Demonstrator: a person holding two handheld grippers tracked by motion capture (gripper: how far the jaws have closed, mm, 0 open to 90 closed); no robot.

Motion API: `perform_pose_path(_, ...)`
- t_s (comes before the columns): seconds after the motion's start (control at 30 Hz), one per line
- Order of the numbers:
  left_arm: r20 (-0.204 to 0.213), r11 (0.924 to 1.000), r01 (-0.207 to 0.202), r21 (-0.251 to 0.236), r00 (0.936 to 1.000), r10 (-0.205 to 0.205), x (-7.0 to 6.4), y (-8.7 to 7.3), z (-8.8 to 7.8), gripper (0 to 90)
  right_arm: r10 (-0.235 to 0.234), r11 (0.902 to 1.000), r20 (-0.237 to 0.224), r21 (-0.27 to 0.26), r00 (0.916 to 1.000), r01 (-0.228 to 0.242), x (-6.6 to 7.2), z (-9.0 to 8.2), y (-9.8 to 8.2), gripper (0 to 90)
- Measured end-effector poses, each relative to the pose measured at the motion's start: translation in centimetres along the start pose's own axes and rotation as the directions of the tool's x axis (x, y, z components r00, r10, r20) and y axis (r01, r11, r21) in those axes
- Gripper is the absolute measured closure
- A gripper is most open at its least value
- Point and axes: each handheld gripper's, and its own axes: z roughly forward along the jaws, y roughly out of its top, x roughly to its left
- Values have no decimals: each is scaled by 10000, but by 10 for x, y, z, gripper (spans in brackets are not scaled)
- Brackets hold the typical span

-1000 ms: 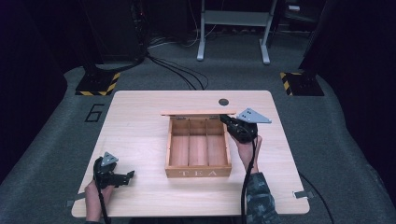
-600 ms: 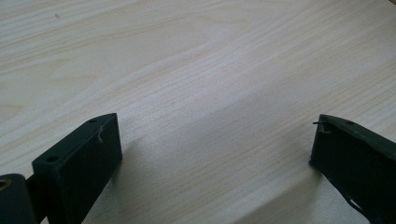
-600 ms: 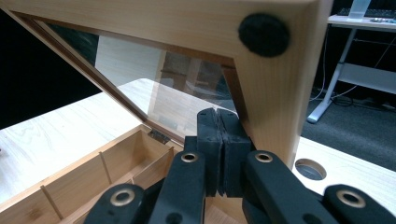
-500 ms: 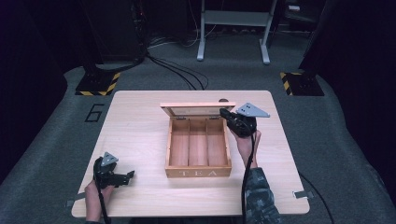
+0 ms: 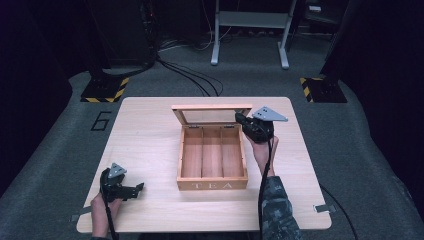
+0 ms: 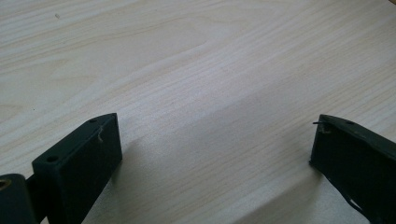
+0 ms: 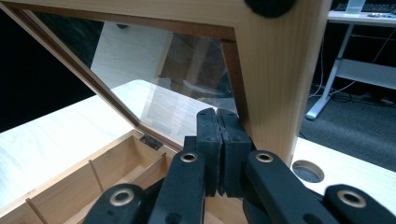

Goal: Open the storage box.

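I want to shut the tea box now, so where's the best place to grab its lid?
Take the lid by its top frame rail, coming from the front with the claw across the rail. It stands nearly upright on rear hinges, so that edge is free and gives the most leverage. The right claw sits shut by its right corner.

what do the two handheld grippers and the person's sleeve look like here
Both are black two-jaw tools. The left gripper has blocky, flat-faced jaws with small screw holes; the right gripper shows linkage arms with brass-ringed pivots. Each carries a grey three-cornered plate on top and trails a black cable. A camouflage-patterned sleeve covers the right forearm.
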Motion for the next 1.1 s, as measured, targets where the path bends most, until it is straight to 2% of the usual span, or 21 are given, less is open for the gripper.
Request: perform_pose_path(1.1,6,10000,-8,-11,10000,8,0,0,0,18,-82,9999,92,102,9999,81,-6,8,9,873)
